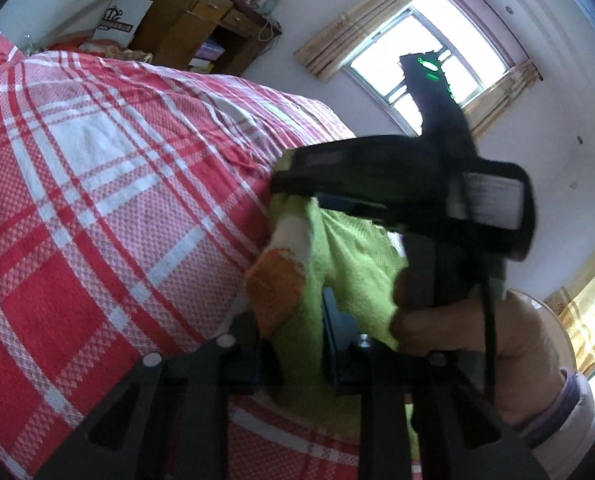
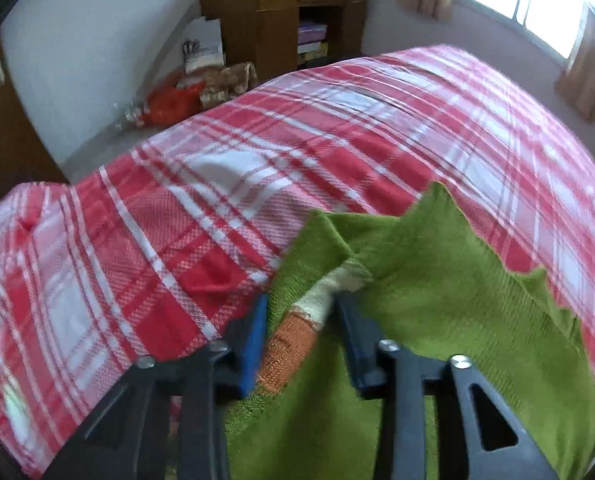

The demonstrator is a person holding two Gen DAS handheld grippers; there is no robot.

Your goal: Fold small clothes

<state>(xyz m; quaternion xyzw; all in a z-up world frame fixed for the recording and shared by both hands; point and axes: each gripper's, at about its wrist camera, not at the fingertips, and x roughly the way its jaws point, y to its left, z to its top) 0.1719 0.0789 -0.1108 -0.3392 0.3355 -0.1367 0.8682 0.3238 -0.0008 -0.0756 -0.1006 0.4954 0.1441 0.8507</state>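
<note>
While both grippers are working over the bed (image 2: 145, 216), a small green knit garment (image 2: 437, 288) is lying bunched on the red-and-white plaid bedspread, right at the fingers. In the right wrist view the right gripper (image 2: 303, 332) is pointing steeply down, and its blue fingers (image 2: 253, 332) are standing narrow on either side of a ridge of the garment. An orange band (image 2: 285, 352) and a cream stripe (image 2: 321, 292) of the knit are sitting between the fingers. Whether the pads are actually pressing on the cloth is hard to tell through the blur. Most of the green fabric is spreading to the right of and below the fingers, with a jagged edge lying on the bedspread beyond them.

In the left wrist view the left gripper (image 1: 293, 344) is also narrow, with the same green garment (image 1: 349, 264) and its orange patch (image 1: 275, 288) filling the gap between the fingers (image 1: 333, 344). The cloth appears pinched there, bunching up ahead of the tips. Just beyond and above the fingertips the right gripper's black body (image 1: 409, 184) is crossing the view, gripped by a hand (image 1: 469, 328) in a pale sleeve to the right of the fingers. Far past the fingers a wooden desk (image 1: 201, 20) and a curtained window (image 1: 429, 44) are showing against the wall.
</note>
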